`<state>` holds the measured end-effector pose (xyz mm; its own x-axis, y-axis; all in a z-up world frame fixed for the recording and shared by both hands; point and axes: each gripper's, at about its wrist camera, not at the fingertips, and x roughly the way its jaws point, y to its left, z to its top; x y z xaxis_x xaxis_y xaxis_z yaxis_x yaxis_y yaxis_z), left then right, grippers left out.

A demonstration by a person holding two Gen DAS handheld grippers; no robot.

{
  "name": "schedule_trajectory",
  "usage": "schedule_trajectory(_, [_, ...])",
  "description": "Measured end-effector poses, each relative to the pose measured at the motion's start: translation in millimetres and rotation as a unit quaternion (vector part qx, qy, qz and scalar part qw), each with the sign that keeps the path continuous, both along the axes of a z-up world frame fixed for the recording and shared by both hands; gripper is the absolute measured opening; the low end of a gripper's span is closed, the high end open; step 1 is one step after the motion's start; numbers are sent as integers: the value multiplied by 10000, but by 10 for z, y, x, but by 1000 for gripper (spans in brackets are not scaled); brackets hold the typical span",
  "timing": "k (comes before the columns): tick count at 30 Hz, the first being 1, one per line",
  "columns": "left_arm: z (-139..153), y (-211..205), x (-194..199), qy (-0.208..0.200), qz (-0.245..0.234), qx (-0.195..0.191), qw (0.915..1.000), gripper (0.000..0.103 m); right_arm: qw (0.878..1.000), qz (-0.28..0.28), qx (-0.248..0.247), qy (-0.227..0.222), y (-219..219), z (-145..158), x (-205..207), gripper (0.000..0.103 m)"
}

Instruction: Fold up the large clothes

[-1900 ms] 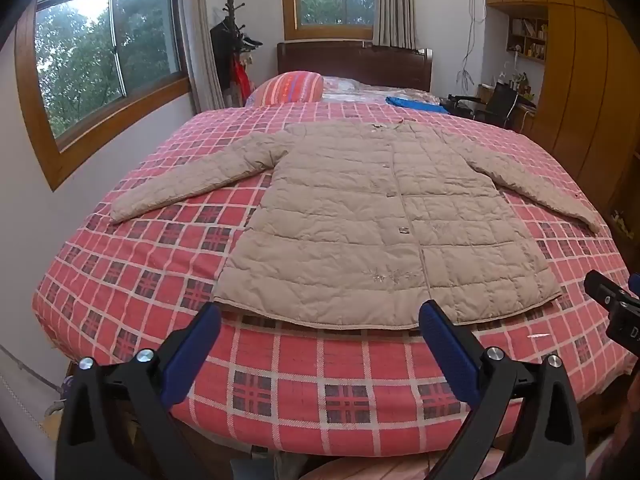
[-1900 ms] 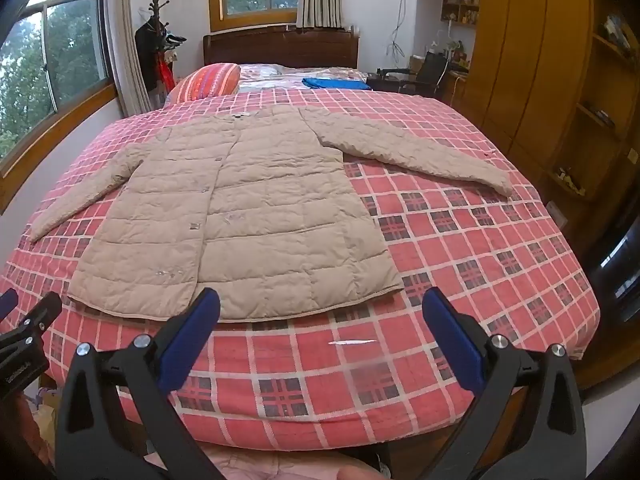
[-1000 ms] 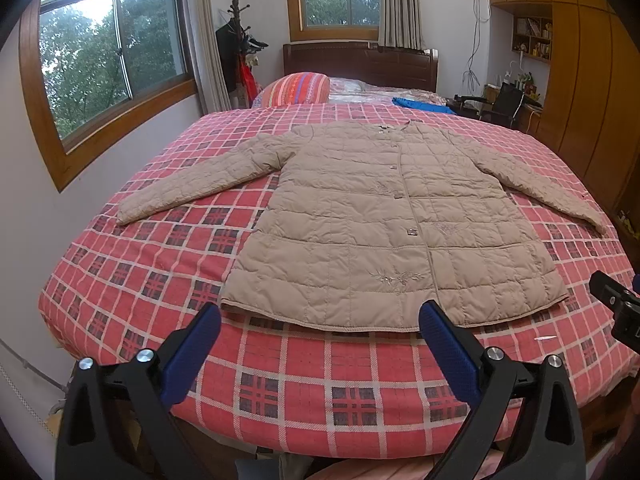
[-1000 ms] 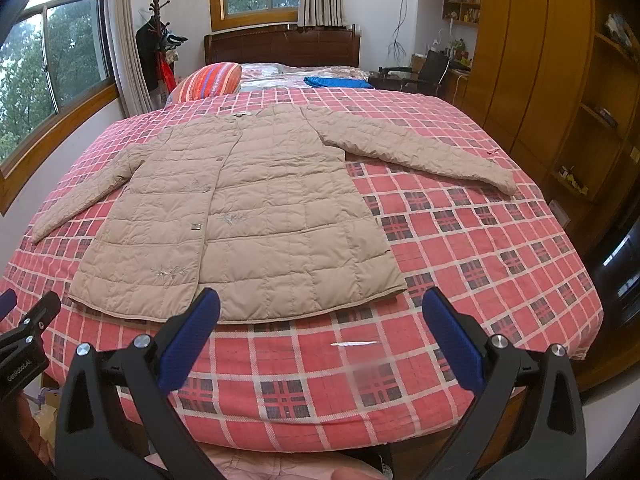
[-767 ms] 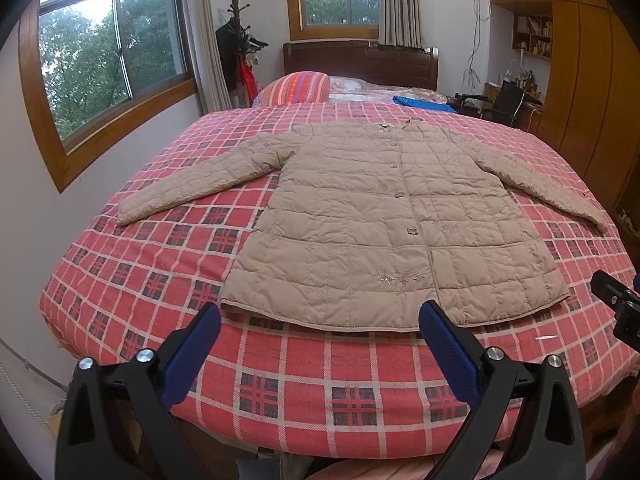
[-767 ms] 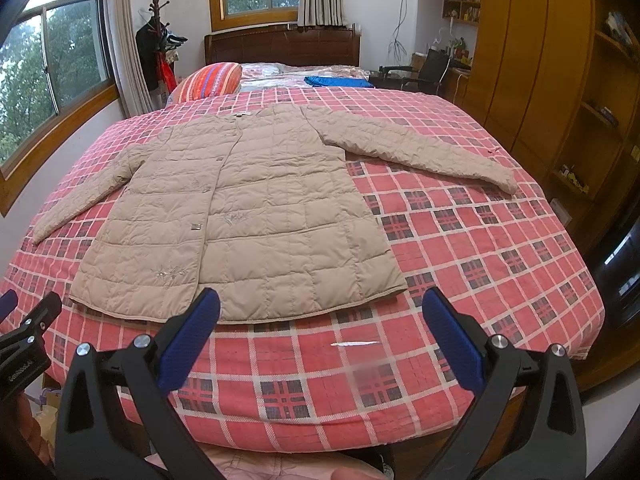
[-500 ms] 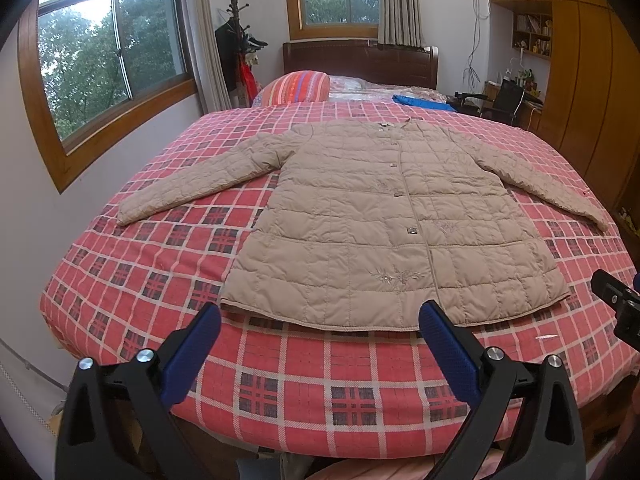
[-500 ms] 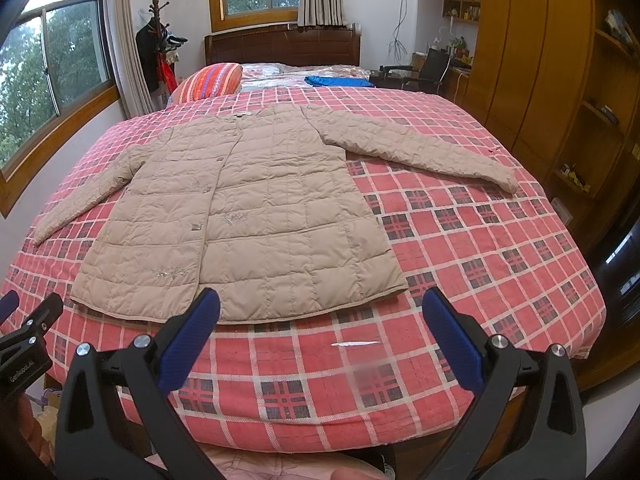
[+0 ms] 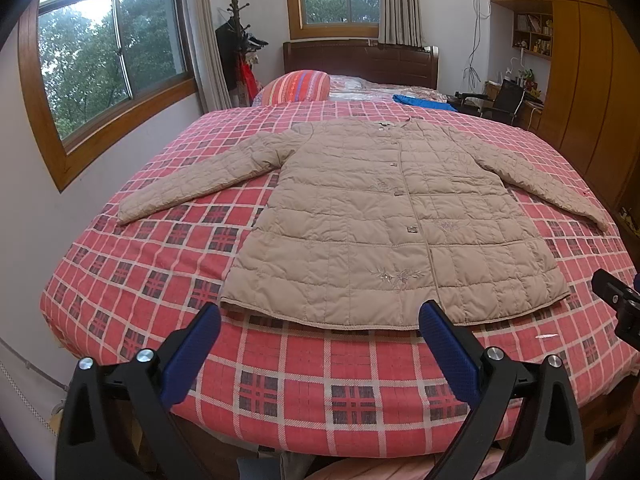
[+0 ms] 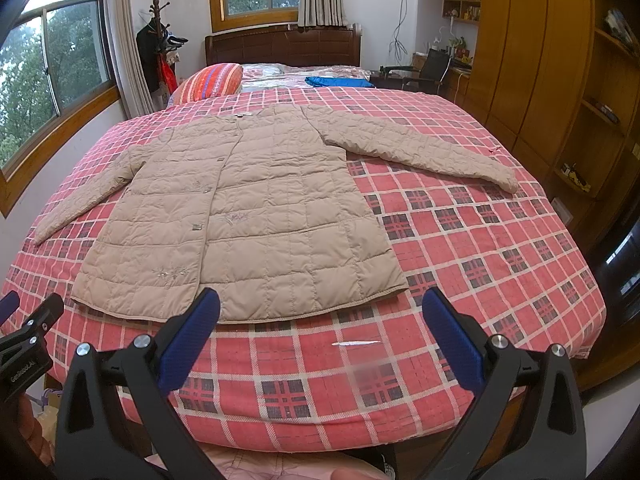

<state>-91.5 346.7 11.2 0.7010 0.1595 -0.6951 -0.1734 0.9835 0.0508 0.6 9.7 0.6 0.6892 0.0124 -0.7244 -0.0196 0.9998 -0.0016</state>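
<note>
A beige quilted coat (image 9: 384,216) (image 10: 248,216) lies flat and face up on the bed, buttoned, with both sleeves spread out to the sides and its hem toward me. My left gripper (image 9: 320,322) hangs open in front of the hem's left half, off the foot of the bed. My right gripper (image 10: 320,306) is open too, in front of the hem's right corner. Nothing is between either pair of blue pads. Each gripper shows at the edge of the other's view.
The bed has a red checked cover (image 9: 160,248) (image 10: 500,248). A striped pillow (image 9: 298,86) and a blue cloth (image 10: 338,81) lie near the headboard (image 9: 360,62). Windows and a coat stand (image 9: 236,40) are on the left, wooden wardrobes (image 10: 532,52) and a desk on the right.
Both cameras have risen and tilted slightly, so the coat sits a little lower in view. The coat has not moved and both grippers stay open.
</note>
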Motion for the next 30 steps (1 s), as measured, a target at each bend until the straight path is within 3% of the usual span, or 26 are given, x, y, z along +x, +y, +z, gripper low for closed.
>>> schedule_trajectory(30, [-29, 22, -33, 7, -27, -164, 9999, 99, 9999, 100, 118, -39, 21, -30, -21, 101])
